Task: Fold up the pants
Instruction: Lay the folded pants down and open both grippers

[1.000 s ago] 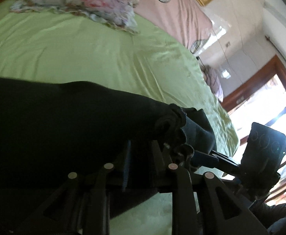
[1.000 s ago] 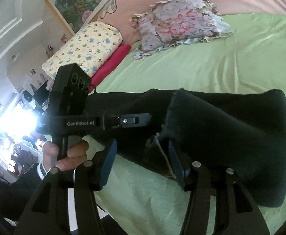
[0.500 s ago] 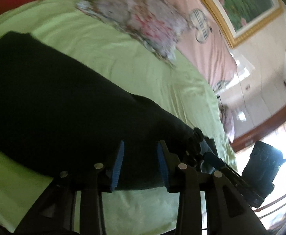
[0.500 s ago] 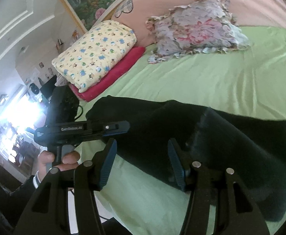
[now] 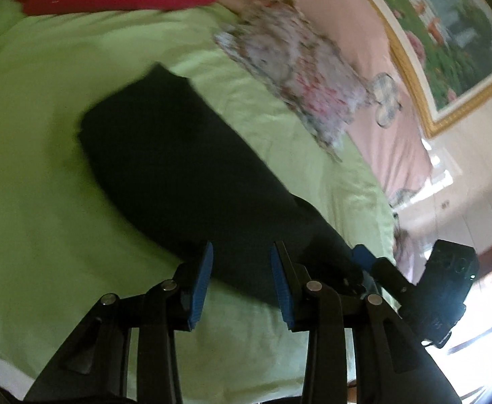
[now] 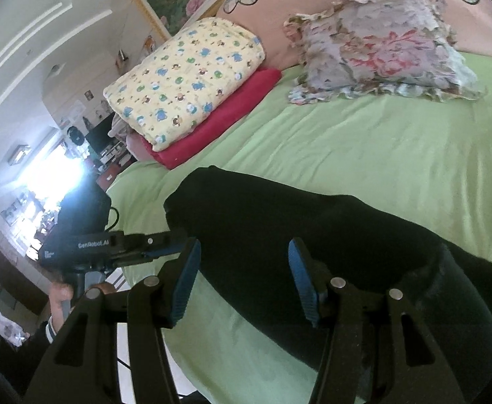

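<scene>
On the green bedsheet (image 6: 363, 155) the dark folded pants (image 5: 185, 168) run from ten o'clock to four (left wrist view); left gripper (image 5: 241, 281) and right gripper (image 6: 244, 276) both gape empty at the near edge.

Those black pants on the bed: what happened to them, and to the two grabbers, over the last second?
Both grippers let go. A second ago the left gripper and the right gripper each pinched an edge of the black pants; now both are open and drawn back, and the pants lie flat on the green sheet. The floral pillow and the stacked blankets stayed put.
</scene>
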